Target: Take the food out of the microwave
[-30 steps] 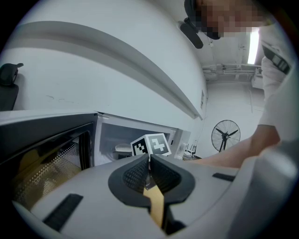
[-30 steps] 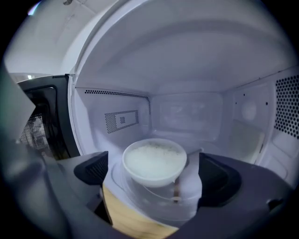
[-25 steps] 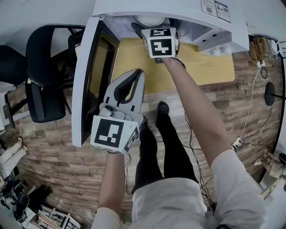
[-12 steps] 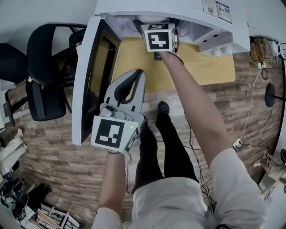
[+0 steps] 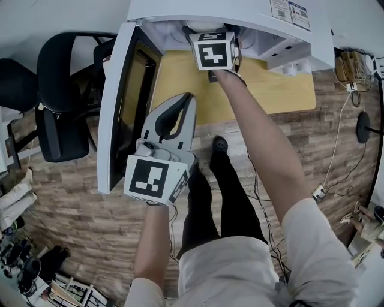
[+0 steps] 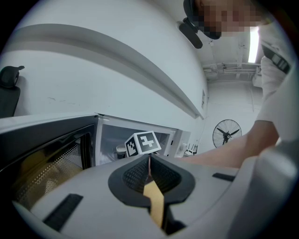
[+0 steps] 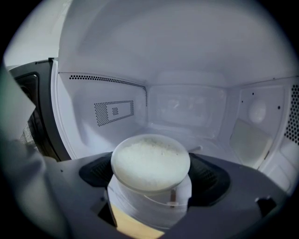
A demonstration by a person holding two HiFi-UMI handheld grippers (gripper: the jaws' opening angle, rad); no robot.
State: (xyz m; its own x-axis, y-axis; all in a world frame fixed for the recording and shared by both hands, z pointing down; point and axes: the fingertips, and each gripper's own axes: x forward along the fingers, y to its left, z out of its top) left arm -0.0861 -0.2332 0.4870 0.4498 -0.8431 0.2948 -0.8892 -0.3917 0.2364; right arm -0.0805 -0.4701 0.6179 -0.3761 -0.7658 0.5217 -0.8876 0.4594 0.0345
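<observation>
The white microwave (image 5: pixel 240 18) stands open, its door (image 5: pixel 117 108) swung out to the left. Inside it is a white food cup (image 7: pixel 150 161) with a pale lid. My right gripper (image 7: pixel 151 173) reaches into the cavity and its jaws have just been closing on the cup. The dark pads (image 7: pixel 100 170) lie against the cup's two sides. In the head view only its marker cube (image 5: pixel 213 53) and forearm show at the microwave's mouth. My left gripper (image 5: pixel 188 99) hangs in front of the door, shut and holding nothing.
The microwave rests on a yellow tabletop (image 5: pixel 276 90). A black office chair (image 5: pixel 57 114) stands left of the door. Cables and a plug strip (image 5: pixel 351 66) lie at the right on the wooden floor. The cavity's walls stand close round the cup.
The right gripper's marker cube has shifted slightly up and further into the microwave's mouth. The left gripper has stayed where it was.
</observation>
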